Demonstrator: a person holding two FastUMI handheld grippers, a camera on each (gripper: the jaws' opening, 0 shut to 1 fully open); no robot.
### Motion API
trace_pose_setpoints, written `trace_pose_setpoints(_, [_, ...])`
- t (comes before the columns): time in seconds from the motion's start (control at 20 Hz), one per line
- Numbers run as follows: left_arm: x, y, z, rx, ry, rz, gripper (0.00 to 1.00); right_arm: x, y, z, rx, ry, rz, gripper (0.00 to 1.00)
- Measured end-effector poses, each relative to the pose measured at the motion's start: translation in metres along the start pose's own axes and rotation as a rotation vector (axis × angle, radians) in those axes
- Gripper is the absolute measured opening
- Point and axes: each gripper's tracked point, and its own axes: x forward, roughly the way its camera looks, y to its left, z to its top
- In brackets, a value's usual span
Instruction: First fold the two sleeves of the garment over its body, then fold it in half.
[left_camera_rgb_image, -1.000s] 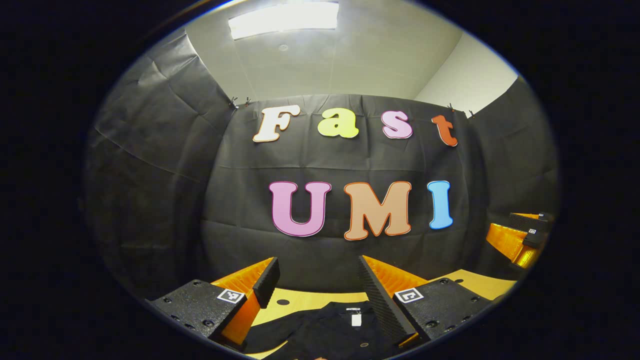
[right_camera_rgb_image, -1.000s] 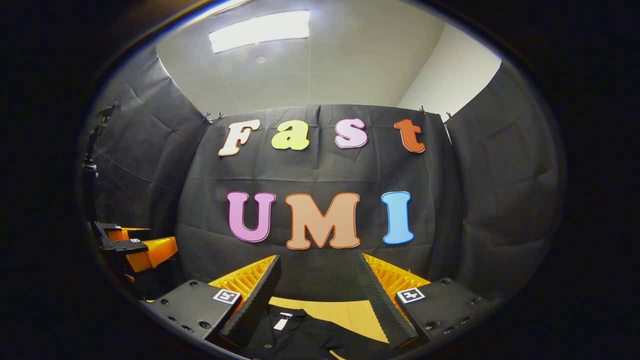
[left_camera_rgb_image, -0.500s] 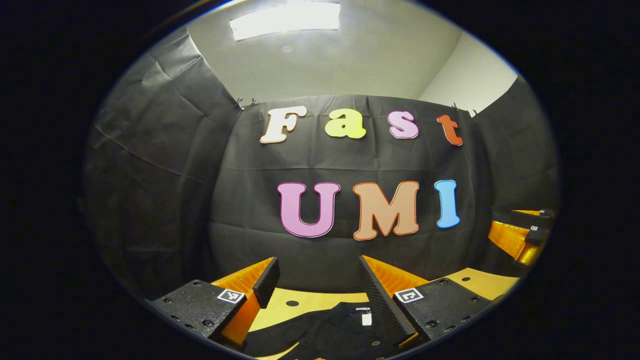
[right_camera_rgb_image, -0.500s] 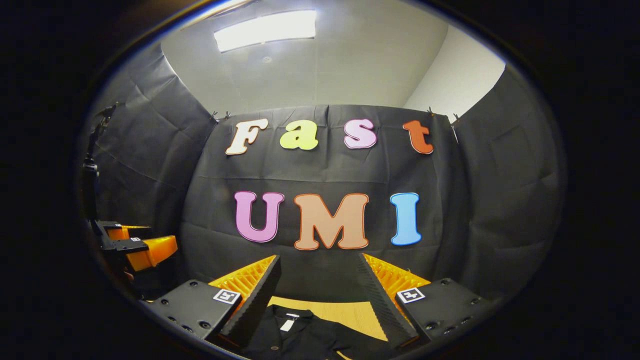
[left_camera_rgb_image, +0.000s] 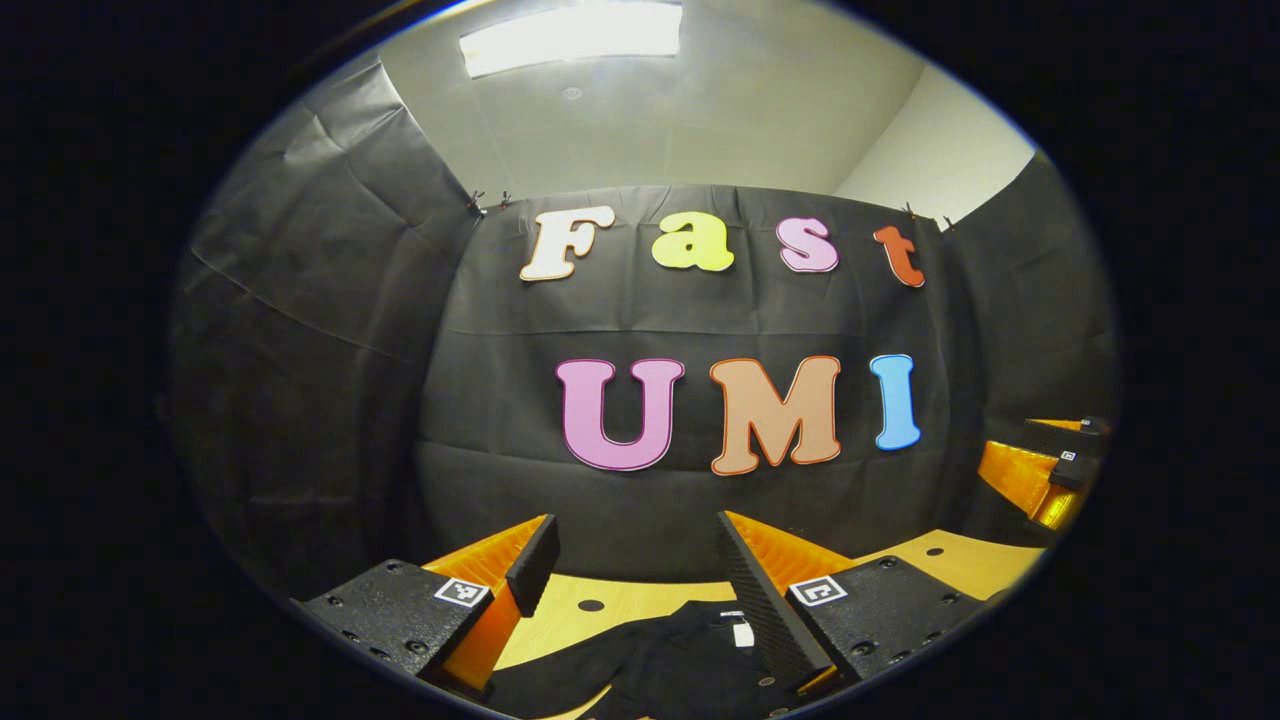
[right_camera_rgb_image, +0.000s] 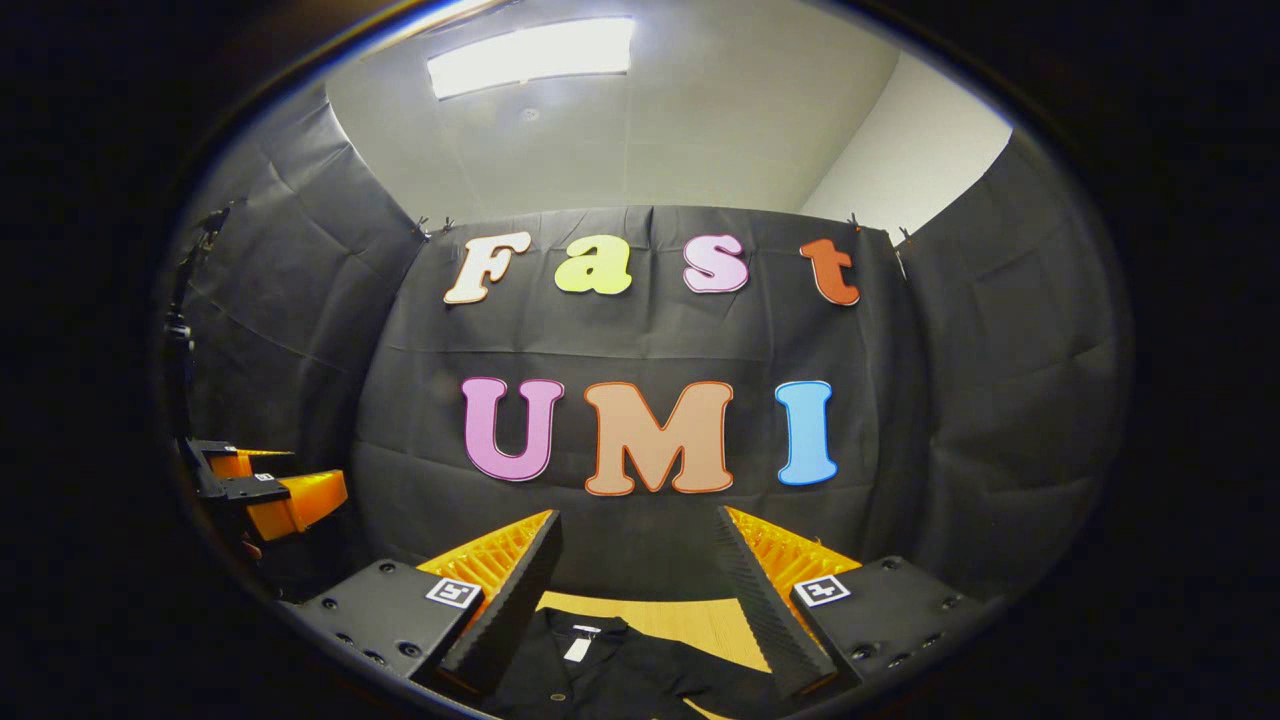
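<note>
In the left gripper view, the left gripper (left_camera_rgb_image: 628, 560) sits nearest, at the bottom, with its 2 black-padded orange fingers (left_camera_rgb_image: 533, 562) spread apart and nothing between them; it is released. Just below and beyond the fingers lies the black garment (left_camera_rgb_image: 665, 655), spread on the light wooden table (left_camera_rgb_image: 575, 615). Its collar end, with a small white tag (left_camera_rgb_image: 742, 634), sits close to the inner edge of the finger seen on the right of this view; whether it touches that finger I cannot tell. A small dark hole (left_camera_rgb_image: 591, 605) marks the bare table beyond the cloth. Farther off, at the right edge of this view, the right gripper (left_camera_rgb_image: 1050, 475) shows as an orange and black body held above the table; its fingers are cut off there.

In the right gripper view, the right gripper's own 2 fingers (right_camera_rgb_image: 505, 600) also stand wide apart and hold nothing, so it too is released. The garment's collar, with the tag, lies on the table between and below them, close to the finger seen on the left of this view. At the left edge of this view the left gripper appears as an orange and black shape held above the table.

Behind everything hangs the black cloth wall (right_camera_rgb_image: 640, 330) of the booth, and above it a pale ceiling with 1 bright light panel (right_camera_rgb_image: 530, 55).
</note>
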Motion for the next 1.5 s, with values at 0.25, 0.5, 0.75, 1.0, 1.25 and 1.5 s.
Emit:
trace_pose_setpoints(0.25, [0.003,0.004,-0.001,-0.002,-0.009,-0.011,0.93,0.002,0.002,-0.004,-0.012,0.005,-0.018,0.99])
trace_pose_setpoints(0.5, [0.003,0.004,-0.005,-0.013,0.002,-0.008,0.92,0.009,-0.017,-0.008,-0.035,0.016,-0.052,0.99])
trace_pose_setpoints(0.75, [0.004,-0.002,-0.001,-0.016,-0.002,0.011,0.93,0.02,-0.068,-0.025,-0.054,0.063,-0.126,0.99])
trace_pose_setpoints(1.0, [0.0,-0.01,0.001,-0.01,-0.004,0.031,0.92,0.031,-0.131,-0.055,-0.118,0.149,-0.213,0.99])
trace_pose_setpoints(1.25, [-0.002,-0.02,0.001,0.01,0.0,0.042,0.92,0.031,-0.198,-0.107,-0.175,0.286,-0.31,0.99])
trace_pose_setpoints(1.5, [-0.002,-0.031,-0.001,0.015,0.01,0.046,0.92,0.019,-0.248,-0.17,-0.203,0.477,-0.35,0.98])
